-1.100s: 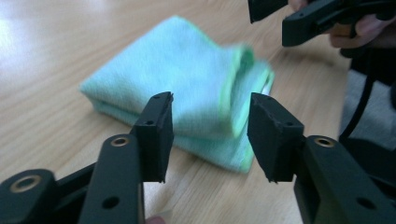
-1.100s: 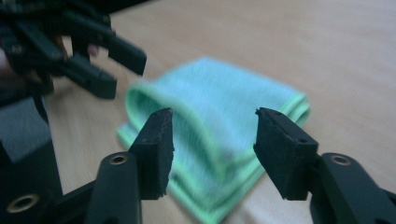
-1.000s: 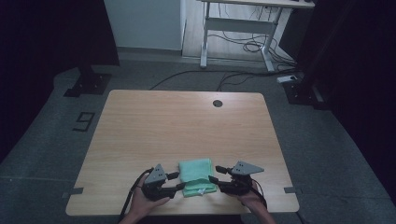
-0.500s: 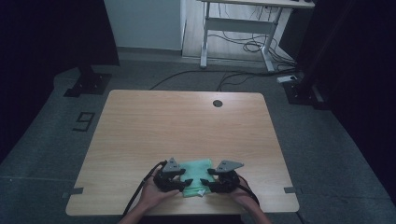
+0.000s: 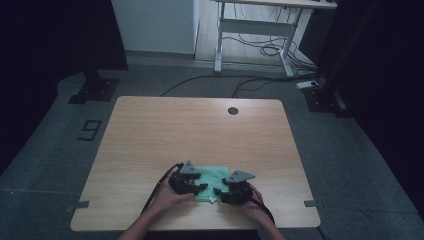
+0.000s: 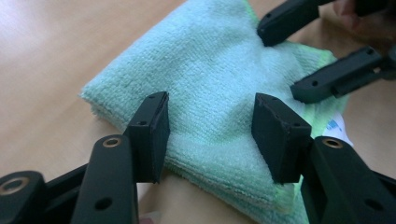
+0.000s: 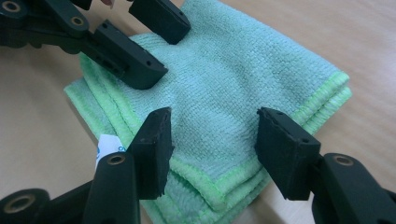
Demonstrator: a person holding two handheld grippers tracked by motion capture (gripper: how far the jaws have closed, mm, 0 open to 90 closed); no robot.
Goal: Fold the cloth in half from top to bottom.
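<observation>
High view: a person's two forearms come up from the near edge of the pale wooden worktop [image 5: 150,135], each hand wrapped around a black two-jaw gripper, and both converge on a folded mint-green terry cloth [image 5: 214,175] lying near the front edge, a little right of centre. The left gripper [image 5: 196,188] sits over the cloth's left side, angled inward to the right, its grey three-cornered plate facing up; the left hand [image 5: 167,197] rests low behind it, with the cable trailing back along the wrist. The right gripper [image 5: 220,192] mirrors it over the cloth's near right corner, angled inward to the left, with the right hand [image 5: 252,200] behind it close to the worktop. The two grippers' tips stand close together above the cloth's front part.

From the left gripper view, the left gripper [image 6: 210,126] points down at a slant, jaws spread wide with the cloth [image 6: 210,79] spanning the gap beneath them; its jaws have just been closing slightly, with nothing pinched. The other gripper's black fingers [image 6: 327,79] reach in from the upper right.

From the right gripper view, the right gripper [image 7: 212,140] likewise stands spread over the lime-stitched corner of the cloth [image 7: 233,74], the pads clear of the fabric. A small white label [image 7: 106,147] pokes out at the cloth's edge.
</observation>
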